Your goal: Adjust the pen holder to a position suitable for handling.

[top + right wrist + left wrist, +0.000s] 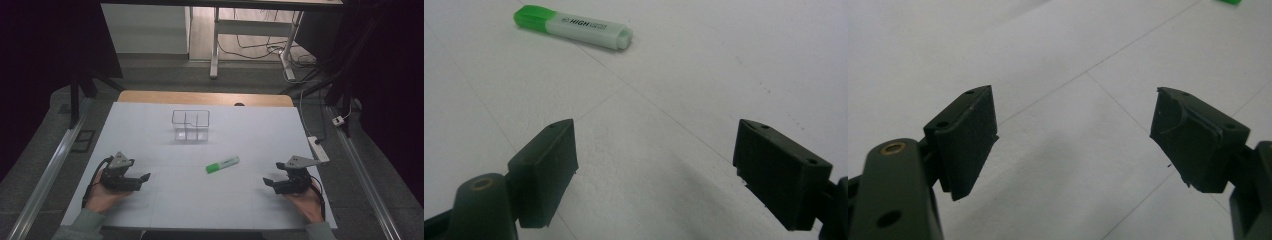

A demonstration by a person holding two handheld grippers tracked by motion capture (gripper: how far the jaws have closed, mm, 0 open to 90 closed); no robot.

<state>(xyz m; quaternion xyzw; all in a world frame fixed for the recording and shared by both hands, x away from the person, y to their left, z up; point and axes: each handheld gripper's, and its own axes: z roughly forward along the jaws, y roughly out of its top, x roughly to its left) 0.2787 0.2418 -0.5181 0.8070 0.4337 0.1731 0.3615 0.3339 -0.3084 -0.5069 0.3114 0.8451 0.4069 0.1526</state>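
Observation:
A green highlighter [222, 164] lies flat on the white table sheet [200, 200], near the middle. The right gripper view has the highlighter [574, 27] at its top left, green cap to the left. My left gripper [143, 178] rests low at the front left, open, with nothing between its jaws [1075, 140]. At the front right my right gripper [267, 182] is open too, its jaws empty [654, 172] and well short of the highlighter. A clear plastic organiser box [190, 125] with compartments stands farther back.
The sheet covers a wooden table whose far edge [205, 98] shows behind the box. A white power strip [318, 148] lies along the right edge. Desk legs and cables stand on the floor beyond.

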